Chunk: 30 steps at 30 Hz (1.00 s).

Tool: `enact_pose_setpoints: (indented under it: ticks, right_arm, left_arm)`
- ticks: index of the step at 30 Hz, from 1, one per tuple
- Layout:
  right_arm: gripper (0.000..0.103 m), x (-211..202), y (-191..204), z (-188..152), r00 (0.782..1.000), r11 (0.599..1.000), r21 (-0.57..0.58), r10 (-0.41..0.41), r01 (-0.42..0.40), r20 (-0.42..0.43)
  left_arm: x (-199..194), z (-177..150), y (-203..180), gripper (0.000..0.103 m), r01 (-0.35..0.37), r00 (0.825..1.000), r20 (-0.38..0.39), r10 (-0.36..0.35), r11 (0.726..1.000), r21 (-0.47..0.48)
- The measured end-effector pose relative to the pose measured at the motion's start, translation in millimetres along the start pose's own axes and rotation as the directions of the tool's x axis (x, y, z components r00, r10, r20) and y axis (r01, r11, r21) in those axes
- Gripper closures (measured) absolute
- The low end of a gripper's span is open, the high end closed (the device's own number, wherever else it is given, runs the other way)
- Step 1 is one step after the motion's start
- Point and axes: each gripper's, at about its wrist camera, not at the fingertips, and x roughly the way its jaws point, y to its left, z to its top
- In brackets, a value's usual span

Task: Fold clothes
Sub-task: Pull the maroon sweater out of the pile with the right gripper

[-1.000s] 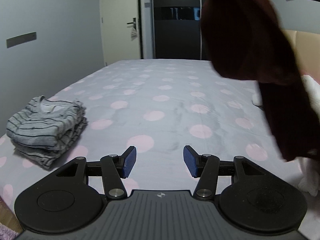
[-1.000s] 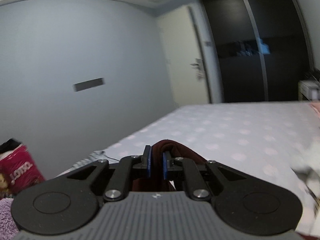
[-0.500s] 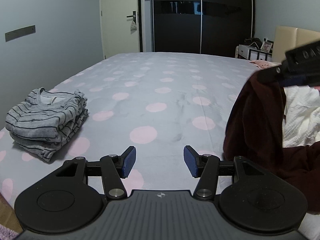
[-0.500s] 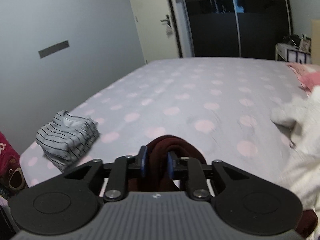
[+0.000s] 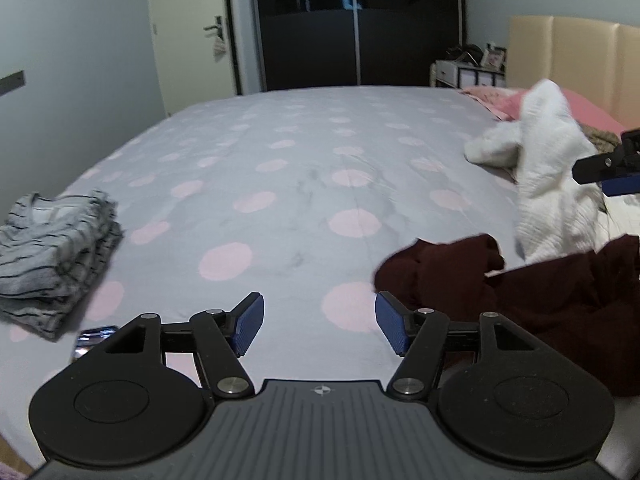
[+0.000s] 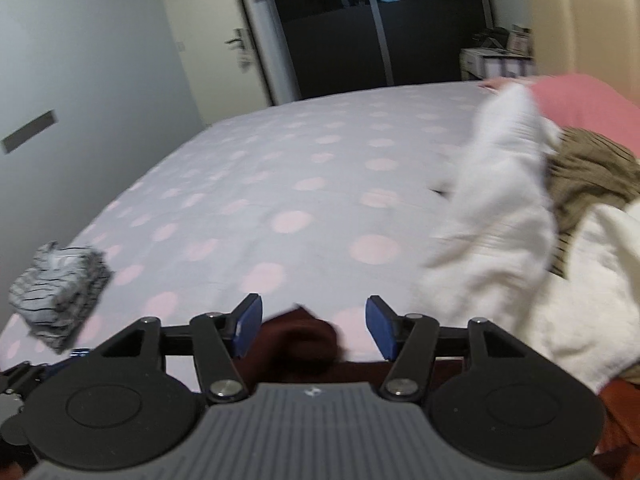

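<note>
A dark red garment [image 5: 540,300] lies crumpled on the dotted grey bed [image 5: 280,160], to the right of my left gripper [image 5: 319,322]. That gripper hovers low over the sheet, its jaws opening with nothing between them. My right gripper [image 6: 314,322] has its jaws opening too. A fold of the dark red garment [image 6: 300,340] sits below and between them, and the pads stand apart from it. The right gripper's tip [image 5: 612,172] shows at the right edge of the left wrist view. A folded grey striped shirt [image 5: 52,248] rests at the bed's left edge.
A white garment [image 6: 500,240] is heaped at the right, over an olive knit [image 6: 588,176] and beside a pink pillow [image 6: 580,100]. A small shiny object [image 5: 94,336] lies near the striped shirt. A beige headboard [image 5: 568,52], a nightstand [image 5: 464,72] and a dark wardrobe [image 5: 352,28] stand behind.
The right gripper came down from mid-air with the dark red garment and its jaws parted from it; the garment now lies on the bed. The left gripper sank slightly and widened.
</note>
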Motion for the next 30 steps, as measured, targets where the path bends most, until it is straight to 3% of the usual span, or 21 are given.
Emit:
enact_pose_setpoints:
  ticks: [9,14,18,21,23,25,28,30]
  right_arm:
    - [0.037,12.0,-57.1,-37.5,0.988,0.994,0.046,-0.094,0.100,-0.119]
    - [0.030,11.0,-80.9,-54.9,0.975,0.984,0.010,-0.177,0.180,-0.135]
    - [0.023,9.6,-103.5,-60.9,0.962,0.971,0.050,-0.226,0.236,-0.151]
    - [0.022,16.9,-119.6,-70.6,0.946,0.958,0.091,-0.248,0.272,-0.210]
    - [0.027,21.3,-128.8,-77.4,0.944,0.954,0.145,-0.224,0.264,-0.242]
    - [0.071,23.6,-133.2,-82.6,0.950,0.951,0.212,-0.165,0.225,-0.265]
    - [0.083,22.5,-121.0,-80.0,0.952,0.959,0.204,-0.136,0.196,-0.273]
    - [0.085,19.6,-107.1,-74.1,0.959,0.971,0.172,-0.121,0.168,-0.257]
  left_arm:
    - [27.7,1.2,-43.1,0.038,0.146,0.989,-0.038,-0.146,0.989,0.005]
    - [52.0,0.4,-61.1,0.039,0.150,0.987,-0.061,-0.149,0.989,0.016]
    - [65.6,-1.3,-65.0,0.058,0.158,0.984,-0.092,-0.155,0.987,0.023]
    - [72.5,-3.3,-62.4,0.075,0.203,0.970,-0.132,-0.204,0.979,-0.025]
    - [73.0,-3.5,-60.4,0.084,0.218,0.965,-0.141,-0.221,0.975,-0.035]
    - [70.1,-2.4,-58.9,0.093,0.226,0.966,-0.126,-0.228,0.974,-0.026]
    - [61.0,0.7,-55.0,0.094,0.218,0.973,-0.077,-0.219,0.976,-0.014]
    - [52.9,4.5,-51.7,0.095,0.198,0.980,-0.029,-0.199,0.980,-0.012]
